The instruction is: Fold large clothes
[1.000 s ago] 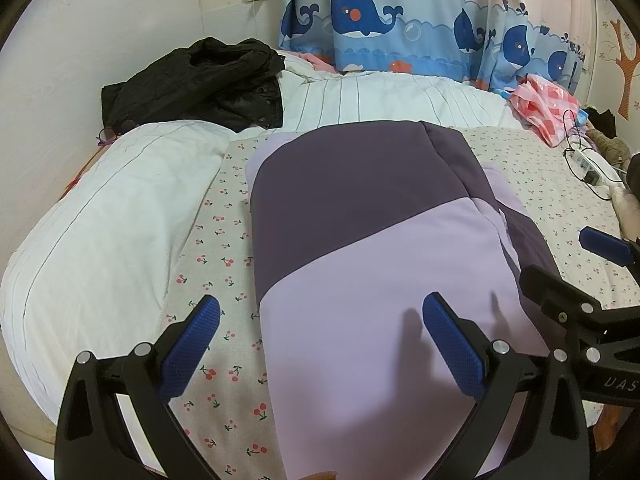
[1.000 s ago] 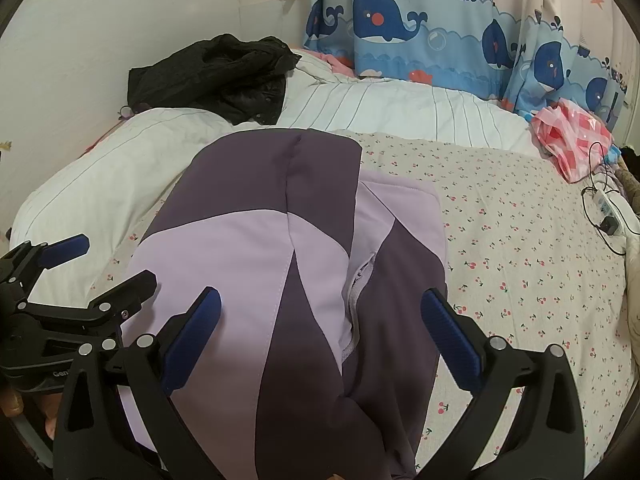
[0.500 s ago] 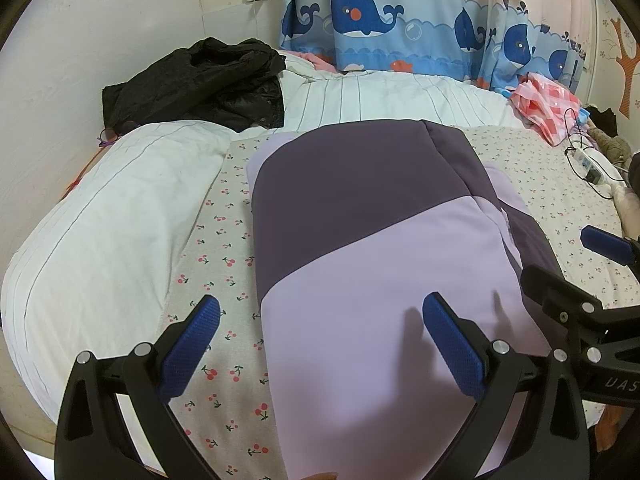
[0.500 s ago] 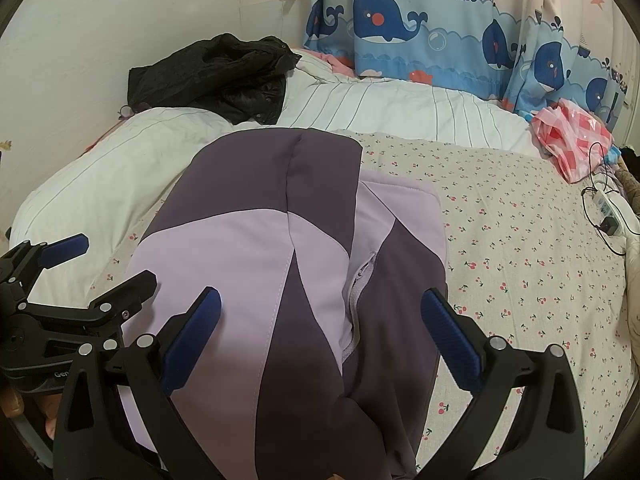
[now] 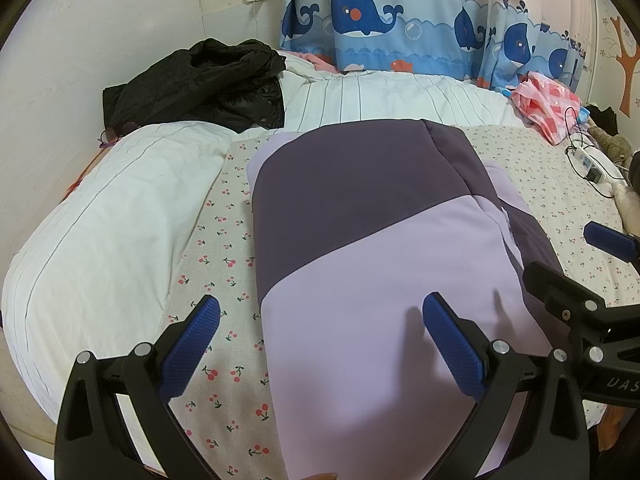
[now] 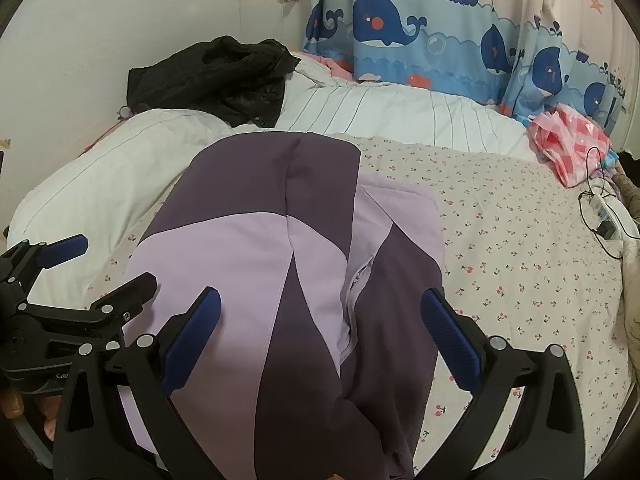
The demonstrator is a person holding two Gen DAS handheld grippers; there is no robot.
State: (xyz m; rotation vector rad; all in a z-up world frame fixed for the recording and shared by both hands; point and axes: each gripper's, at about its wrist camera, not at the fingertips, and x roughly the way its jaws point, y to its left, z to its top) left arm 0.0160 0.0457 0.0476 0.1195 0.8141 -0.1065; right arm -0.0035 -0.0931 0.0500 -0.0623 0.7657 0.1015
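The cherry-print sheet (image 6: 520,264) lies bare at three o'clock of the folded jacket (image 6: 288,264), giving open passage there; at nine o'clock only a narrow strip of sheet shows before the white quilt (image 5: 104,232) bulges up; at twelve o'clock a black coat (image 5: 200,80) sits heaped; at two o'clock a pink bag (image 6: 568,140) and a power strip (image 6: 608,216) with cables block the edge.

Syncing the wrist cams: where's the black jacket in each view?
Left wrist: black jacket upper left, heaped on the white duvet.
Right wrist: black jacket upper left, nearer centre, same heap.
Shared landmark: the big whale on the curtain, up and right of the jacket in both.
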